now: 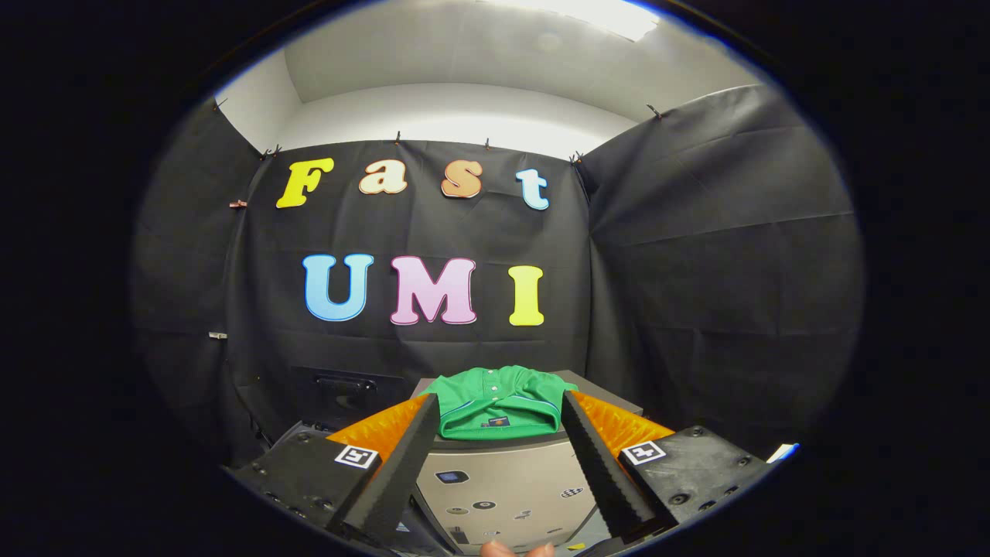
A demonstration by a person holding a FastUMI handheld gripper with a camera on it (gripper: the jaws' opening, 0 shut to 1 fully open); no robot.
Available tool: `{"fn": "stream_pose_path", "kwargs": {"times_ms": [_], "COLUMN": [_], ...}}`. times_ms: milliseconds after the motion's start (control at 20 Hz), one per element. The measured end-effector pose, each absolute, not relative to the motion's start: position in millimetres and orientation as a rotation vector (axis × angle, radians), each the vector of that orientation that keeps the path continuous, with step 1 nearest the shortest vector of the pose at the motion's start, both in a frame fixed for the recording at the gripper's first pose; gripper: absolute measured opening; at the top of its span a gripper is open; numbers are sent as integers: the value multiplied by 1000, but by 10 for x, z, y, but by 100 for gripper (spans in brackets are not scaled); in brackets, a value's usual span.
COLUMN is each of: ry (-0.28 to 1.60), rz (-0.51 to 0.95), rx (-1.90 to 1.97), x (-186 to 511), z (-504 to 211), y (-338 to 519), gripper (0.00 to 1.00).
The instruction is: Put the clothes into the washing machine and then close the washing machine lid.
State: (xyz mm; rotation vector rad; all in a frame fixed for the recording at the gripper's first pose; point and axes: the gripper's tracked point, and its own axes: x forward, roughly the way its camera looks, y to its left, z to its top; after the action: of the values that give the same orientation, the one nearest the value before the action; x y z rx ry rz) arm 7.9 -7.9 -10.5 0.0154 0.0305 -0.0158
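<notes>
Green shirt (498, 403) is lying folded on top of the washer (503, 483), collar side facing away, folded edge hanging just over the front lip. Washer is sitting low against the black cloth wall (696, 263); its pale front panel is showing a few small stickers and marks, too small to make out. Gripper (497, 412) is hovering in front of the washer, its fingers (406, 456) standing wide apart and holding nothing; the shirt is showing between the fingertips and a little beyond them, not touching either one. Lid state: cannot tell, since the shirt is covering the top. A dark box with a handle (344, 393) is sitting left of the washer, against the wall. Fingertips of a hand (514, 549) are peeking in just under the gripper.
</notes>
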Motion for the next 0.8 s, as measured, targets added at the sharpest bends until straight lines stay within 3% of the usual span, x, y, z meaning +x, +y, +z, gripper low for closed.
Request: {"fn": "stream_pose_path", "kwargs": {"times_ms": [400, 800], "ry": [88, 293], "rz": [-20, 38], "rx": [-5, 34], "x": [716, 1733], "z": [-102, -376], "y": [-157, -81], "gripper": [98, 99]}}
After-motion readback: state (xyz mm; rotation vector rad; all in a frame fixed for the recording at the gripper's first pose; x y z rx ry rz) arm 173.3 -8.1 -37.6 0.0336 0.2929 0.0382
